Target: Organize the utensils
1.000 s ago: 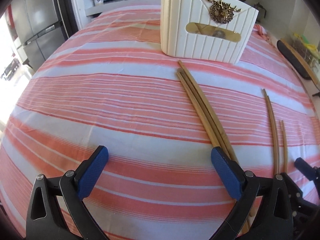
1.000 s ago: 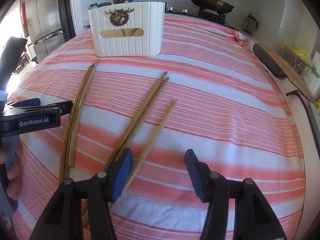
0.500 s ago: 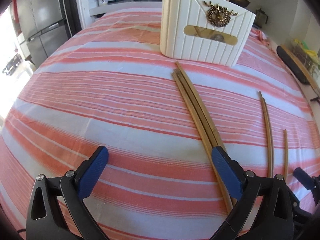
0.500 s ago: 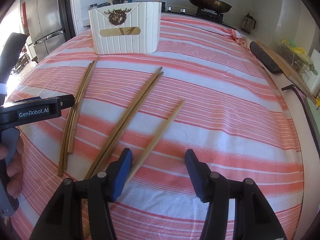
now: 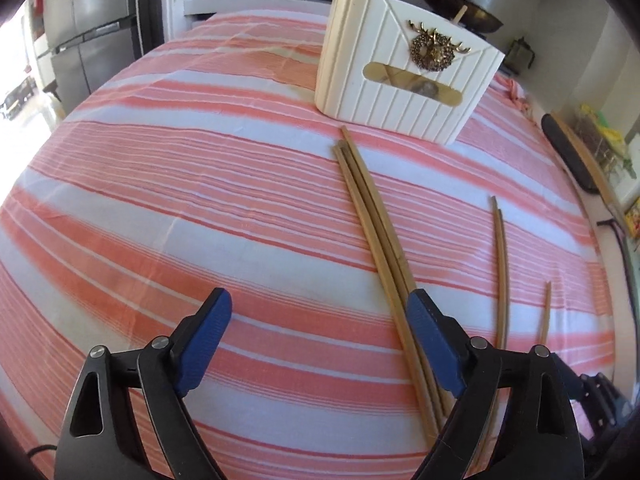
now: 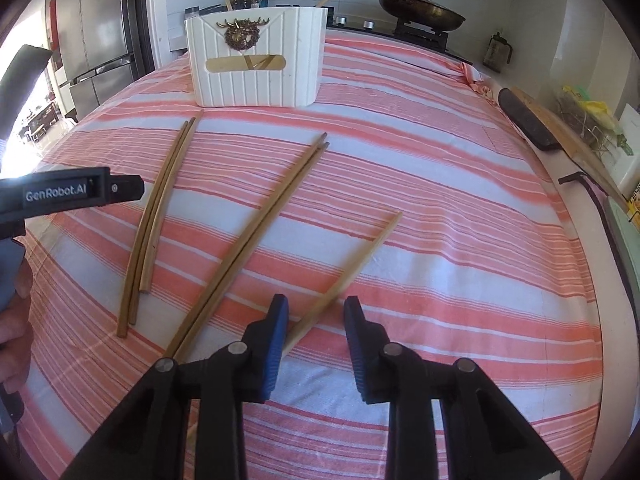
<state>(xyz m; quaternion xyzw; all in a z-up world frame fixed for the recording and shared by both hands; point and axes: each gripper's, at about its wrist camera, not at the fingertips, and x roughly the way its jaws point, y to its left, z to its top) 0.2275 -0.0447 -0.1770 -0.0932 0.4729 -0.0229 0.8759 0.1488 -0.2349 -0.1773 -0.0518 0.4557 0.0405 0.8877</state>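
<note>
Closing on a lone chopstick, the right gripper straddles the stick's near end on the striped surface; its jaws have just been narrowing, with the stick lying between the blue pads but, as far as the right wrist view shows, not yet pinched; a gap remains on the right-hand side of the stick. The chopstick's long axis runs away from the gripper and slants up to the right, its far tip pointing past the right of the white utensil holder at the far end of the surface. The left gripper hangs wide apart and empty, its jaws having eased in only slightly; its right-hand pad sits just beside a bundle of three chopsticks, whose long axis leads almost straight toward the holder; none of the three lies between its pads. Between the two hands rests a pair of chopsticks, angled like the lone stick. Judged from this moment, the right hand is the nearer to a grasp; the pick turns on the pads meeting the stick square across its width, since a grip so close to its near end could let the far tip droop on the way to the holder.
</note>
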